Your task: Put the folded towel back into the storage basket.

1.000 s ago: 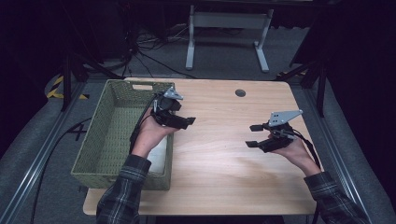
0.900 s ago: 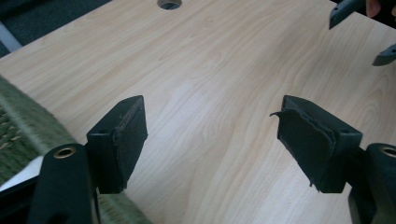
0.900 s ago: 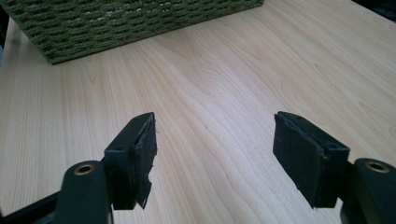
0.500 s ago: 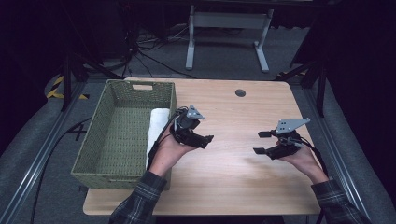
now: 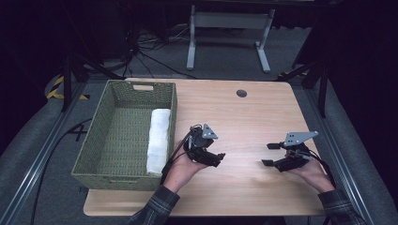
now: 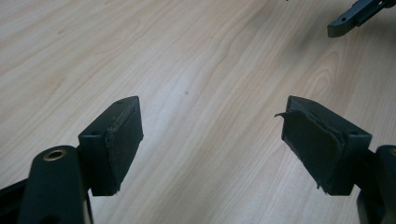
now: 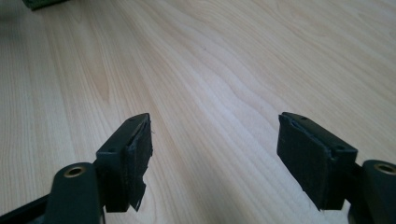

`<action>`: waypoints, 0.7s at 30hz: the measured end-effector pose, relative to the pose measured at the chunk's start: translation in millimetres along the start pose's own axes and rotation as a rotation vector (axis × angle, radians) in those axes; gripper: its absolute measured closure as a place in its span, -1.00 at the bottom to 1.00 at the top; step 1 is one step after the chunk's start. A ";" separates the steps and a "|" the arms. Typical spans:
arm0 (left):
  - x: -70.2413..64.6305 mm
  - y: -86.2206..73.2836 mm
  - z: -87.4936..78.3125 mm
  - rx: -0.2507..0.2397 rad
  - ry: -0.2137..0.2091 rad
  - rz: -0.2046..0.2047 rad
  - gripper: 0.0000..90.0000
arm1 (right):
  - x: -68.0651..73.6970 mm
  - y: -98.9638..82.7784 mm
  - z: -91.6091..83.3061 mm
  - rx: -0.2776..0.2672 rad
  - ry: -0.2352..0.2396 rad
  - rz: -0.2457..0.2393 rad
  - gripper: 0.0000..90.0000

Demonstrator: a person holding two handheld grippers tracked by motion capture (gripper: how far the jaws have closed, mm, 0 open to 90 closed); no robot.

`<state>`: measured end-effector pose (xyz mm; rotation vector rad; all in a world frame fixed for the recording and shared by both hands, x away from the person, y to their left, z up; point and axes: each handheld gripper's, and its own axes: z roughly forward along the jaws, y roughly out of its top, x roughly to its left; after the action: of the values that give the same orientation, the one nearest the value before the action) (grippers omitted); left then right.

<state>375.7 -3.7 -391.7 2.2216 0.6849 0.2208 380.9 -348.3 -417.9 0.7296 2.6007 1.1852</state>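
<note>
My left gripper (image 5: 217,159) hangs low over the wooden table (image 5: 244,122), just right of the green woven basket (image 5: 117,101). Its jaws stand open with nothing between them, and in the left gripper view (image 6: 212,112) bare wood lies beneath. My right gripper (image 5: 269,154) sits near the table's right front, jaws pointing left toward the other gripper; they are open and empty, as the right gripper view (image 7: 215,121) also shows. A white rolled towel (image 5: 158,138) lies inside the basket along its right wall.
A round cable hole (image 5: 241,93) marks the table's far side. One jaw of the right gripper (image 6: 357,16) appears at the top right of the left gripper view. The basket's corner (image 7: 42,3) shows at the top left of the right gripper view.
My left hand has come out from above the basket, moving right and down to the table, which uncovered the towel. My right hand has sunk a little toward the near edge.
</note>
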 end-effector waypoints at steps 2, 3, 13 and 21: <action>-4.3 -3.7 4.5 0.004 -0.005 0.004 -0.53 | 2.3 -8.2 -0.7 0.007 -0.001 0.011 -0.41; -6.7 -5.4 6.5 0.008 -0.005 0.008 -0.53 | 3.4 -10.5 -0.7 0.009 -0.001 0.018 -0.41; -19.9 -23.8 21.9 0.016 -0.008 0.039 -0.56 | 8.1 -33.6 -8.3 -0.001 -0.028 0.078 -0.43; -25.0 -44.2 31.2 0.042 -0.025 0.036 -0.59 | 15.2 -47.2 -4.6 0.030 -0.069 0.073 -0.47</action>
<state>348.2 -13.0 -443.8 2.2741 0.6422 0.1975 349.4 -370.0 -449.8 0.8632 2.5611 1.1219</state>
